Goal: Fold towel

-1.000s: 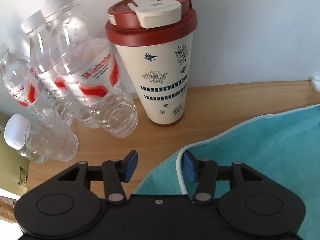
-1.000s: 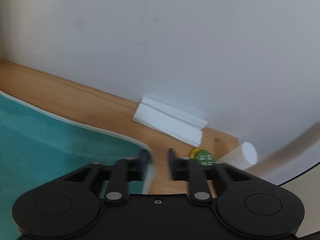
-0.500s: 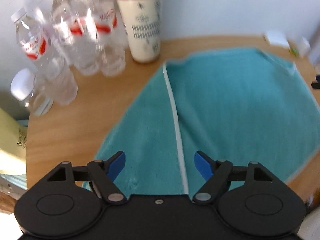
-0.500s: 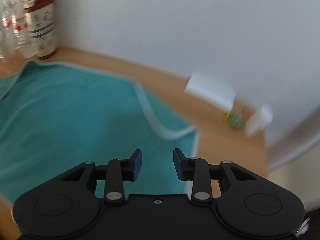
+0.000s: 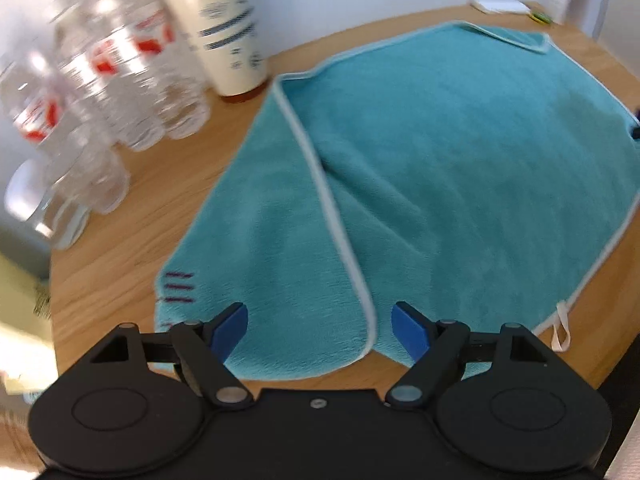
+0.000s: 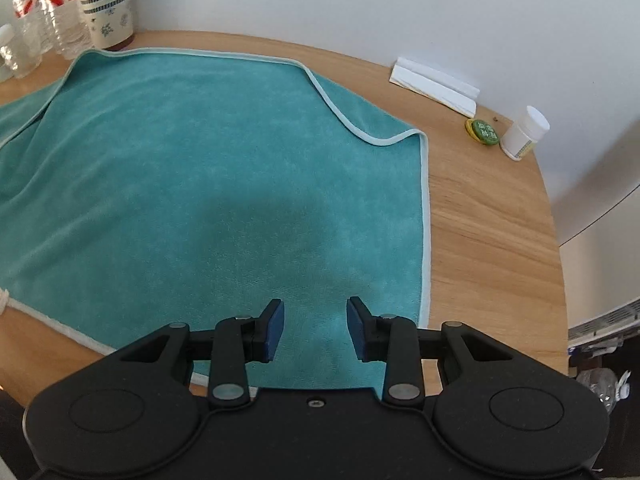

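**A:** Left wrist view first: your left gripper (image 5: pixel 319 330) is hovering with its jaws spread wide, holding nothing. The teal towel (image 5: pixel 460 168) is lying on the desk (image 5: pixel 120 248) straight ahead of the fingers, and its white-piped flap edge is running away from you between them, toward the cup (image 5: pixel 224 28) and water bottles (image 5: pixel 116 80) crowding the desk's far left corner.

**B:** And the right wrist view?

**A:** Your right gripper (image 6: pixel 315 330) is sitting partly open, also empty, over the towel's near right corner. The turned-over far right corner (image 6: pixel 376 136) is lying well ahead. I'd guess the folded paper (image 6: pixel 434 86), green cap (image 6: pixel 483 132) and small white bottle (image 6: pixel 524 132) by the desk's far right edge aren't getting in your way.
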A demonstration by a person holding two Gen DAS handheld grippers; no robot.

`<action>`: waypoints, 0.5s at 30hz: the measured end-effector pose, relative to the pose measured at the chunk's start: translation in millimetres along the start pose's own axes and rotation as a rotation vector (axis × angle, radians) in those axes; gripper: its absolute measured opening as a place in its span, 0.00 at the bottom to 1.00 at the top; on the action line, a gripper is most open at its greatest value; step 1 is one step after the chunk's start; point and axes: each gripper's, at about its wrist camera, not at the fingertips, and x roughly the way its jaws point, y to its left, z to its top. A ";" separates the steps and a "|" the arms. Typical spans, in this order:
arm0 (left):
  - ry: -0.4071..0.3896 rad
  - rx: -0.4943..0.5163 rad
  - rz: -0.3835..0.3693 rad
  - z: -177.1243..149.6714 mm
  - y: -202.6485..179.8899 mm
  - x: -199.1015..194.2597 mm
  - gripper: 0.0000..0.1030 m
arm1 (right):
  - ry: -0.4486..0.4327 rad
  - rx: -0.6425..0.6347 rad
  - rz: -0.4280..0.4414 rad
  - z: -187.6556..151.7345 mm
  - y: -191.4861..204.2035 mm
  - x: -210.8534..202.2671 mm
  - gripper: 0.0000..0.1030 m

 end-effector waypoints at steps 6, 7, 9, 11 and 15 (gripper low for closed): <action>0.008 -0.019 -0.030 2.1 2.5 14.8 0.24 | 0.062 -0.020 -0.026 -10.5 10.1 8.2 0.40; 0.010 -0.031 -0.037 1.9 5.4 16.6 0.19 | 0.073 -0.011 -0.028 -13.8 9.6 9.4 0.41; 0.010 -0.053 -0.053 1.5 12.5 19.9 0.13 | 0.081 0.027 -0.022 -20.3 5.4 9.9 0.45; 0.008 -0.066 -0.054 1.5 18.7 18.3 0.08 | 0.079 0.061 -0.007 -23.6 -1.4 9.3 0.46; 0.001 -0.114 -0.045 3.8 30.7 5.3 0.07 | 0.099 0.055 -0.011 -28.3 -9.3 8.7 0.46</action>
